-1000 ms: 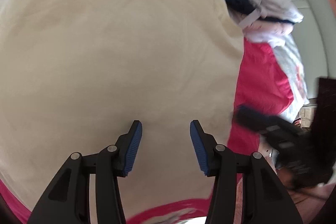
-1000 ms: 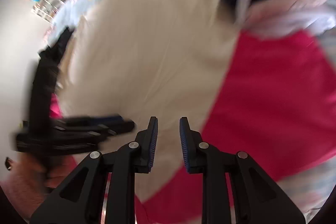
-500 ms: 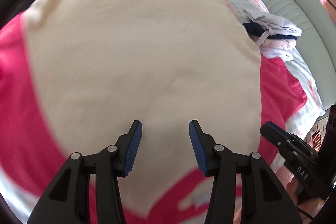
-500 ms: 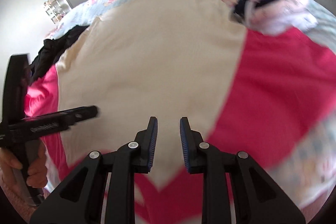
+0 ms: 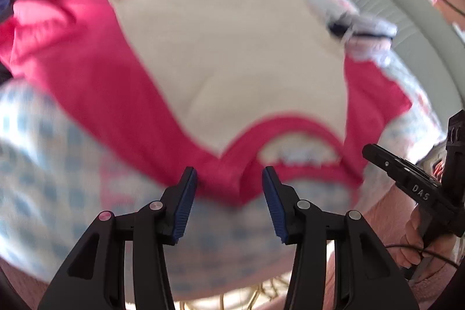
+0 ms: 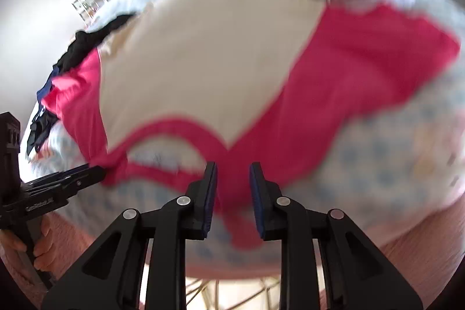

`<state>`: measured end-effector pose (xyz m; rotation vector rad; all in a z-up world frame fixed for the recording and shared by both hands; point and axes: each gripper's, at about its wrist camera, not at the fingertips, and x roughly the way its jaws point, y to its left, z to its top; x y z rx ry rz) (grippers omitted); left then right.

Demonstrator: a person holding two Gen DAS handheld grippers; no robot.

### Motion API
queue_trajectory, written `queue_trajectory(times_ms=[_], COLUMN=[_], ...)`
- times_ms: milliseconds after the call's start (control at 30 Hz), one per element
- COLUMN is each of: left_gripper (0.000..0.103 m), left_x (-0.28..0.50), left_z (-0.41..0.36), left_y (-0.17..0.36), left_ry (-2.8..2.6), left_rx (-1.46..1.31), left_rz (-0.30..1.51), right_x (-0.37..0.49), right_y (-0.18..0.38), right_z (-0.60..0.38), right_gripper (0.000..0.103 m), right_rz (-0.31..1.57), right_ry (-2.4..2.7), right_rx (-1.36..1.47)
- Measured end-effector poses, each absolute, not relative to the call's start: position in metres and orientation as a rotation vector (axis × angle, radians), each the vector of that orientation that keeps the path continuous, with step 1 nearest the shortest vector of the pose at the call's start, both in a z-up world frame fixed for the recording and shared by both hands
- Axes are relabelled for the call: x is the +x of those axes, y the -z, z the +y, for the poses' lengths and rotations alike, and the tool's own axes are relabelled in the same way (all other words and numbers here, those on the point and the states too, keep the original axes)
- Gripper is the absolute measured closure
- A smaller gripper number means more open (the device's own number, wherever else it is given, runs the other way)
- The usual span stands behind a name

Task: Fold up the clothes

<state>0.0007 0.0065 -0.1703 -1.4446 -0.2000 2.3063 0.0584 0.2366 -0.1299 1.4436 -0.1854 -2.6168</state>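
Note:
A shirt with a cream body and pink sleeves lies flat on the bed, its pink neckline towards the near edge. My left gripper hovers open over the pink shoulder just left of the neckline, with nothing between its blue pads. In the right wrist view the same shirt fills the frame. My right gripper stands open with a narrower gap above the pink shoulder right of the neckline. Each gripper shows in the other's view: the right gripper and the left gripper, both held by hands.
The blue-check bed sheet ends close below the grippers. A white and navy clothes pile lies at the shirt's far right. A black garment lies at its far left. A grey padded headboard runs along the right side.
Both grippers have drawn back from over the cream body to the neckline at the bed's near edge. The whole shirt and the bed sheet have come into view. Neither jaw gap has visibly changed.

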Motion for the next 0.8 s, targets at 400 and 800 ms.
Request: queue_trajectory(times_ms=[400, 800], left_gripper=[0.054, 0.053], left_x=[-0.037, -0.169], left_z=[0.020, 0.125], left_y=[0.173, 0.175], left_ry=[-2.201, -2.153], left_rx=[-1.518, -1.505], left_rz=[-0.185, -0.044], right_x=[0.020, -0.189], right_y=[0.125, 0.117], right_z=[0.279, 0.347], right_gripper=[0.078, 0.078], right_rz=[-0.195, -0.370], right_ry=[2.595, 2.749], right_rx=[1.492, 1.508])
